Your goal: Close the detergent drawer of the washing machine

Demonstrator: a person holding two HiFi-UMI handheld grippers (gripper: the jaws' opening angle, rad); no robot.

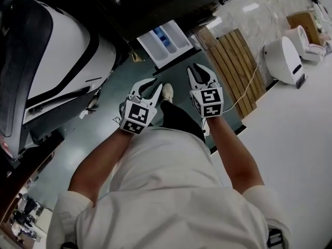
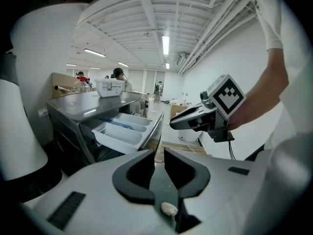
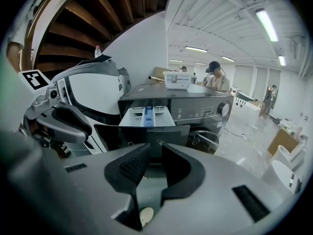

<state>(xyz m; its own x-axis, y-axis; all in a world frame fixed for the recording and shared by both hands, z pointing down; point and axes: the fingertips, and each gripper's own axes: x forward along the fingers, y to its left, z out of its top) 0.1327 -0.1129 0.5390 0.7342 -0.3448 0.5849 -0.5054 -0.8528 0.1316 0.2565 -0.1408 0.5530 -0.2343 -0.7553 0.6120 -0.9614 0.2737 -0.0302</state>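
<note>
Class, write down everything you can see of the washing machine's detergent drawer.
The detergent drawer stands pulled well out of the dark washing machine, level, at its upper left. It looks like pale grey plastic, split lengthwise into compartments, with a blue insert in the middle and a dark front panel. Neither the left gripper nor the right gripper touches it; both are empty, jaws slightly apart.

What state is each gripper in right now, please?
Left gripper: open, fingers slightly apart, holding nothing.
Right gripper: open, fingers slightly apart, holding nothing.
</note>
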